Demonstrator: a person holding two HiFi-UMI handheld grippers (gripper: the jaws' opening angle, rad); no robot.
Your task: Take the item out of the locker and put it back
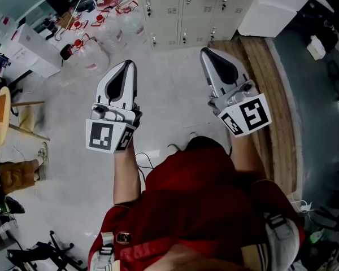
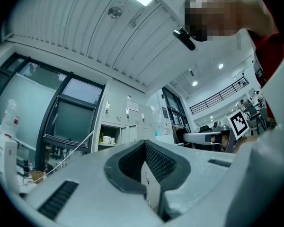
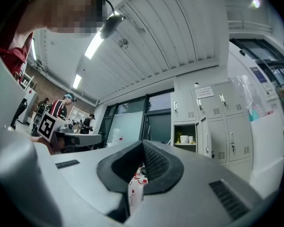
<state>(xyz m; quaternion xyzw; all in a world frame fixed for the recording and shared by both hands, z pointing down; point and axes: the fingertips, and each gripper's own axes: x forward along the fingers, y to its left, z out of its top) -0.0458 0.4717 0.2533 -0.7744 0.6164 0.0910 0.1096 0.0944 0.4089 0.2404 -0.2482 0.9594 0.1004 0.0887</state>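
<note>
Standing well back from the locker bank (image 1: 181,7), the person is holding both tools raised and tilted slightly up, with nothing in either. The left gripper (image 1: 127,66) is showing its jaws pressed together, and the right gripper (image 1: 208,54) is showing the same. The task's item is sitting inside the one open compartment (image 3: 185,126), where a white cup (image 3: 184,139) is showing with something green beside it. The cup is probably the thing meant, though it is too small to be sure. The step in hand is calling for walking closer, squaring up to that opening and spreading one gripper's jaws before reaching in, while steering clear of the water bottles (image 1: 90,52) crowding the floor on the left
</note>
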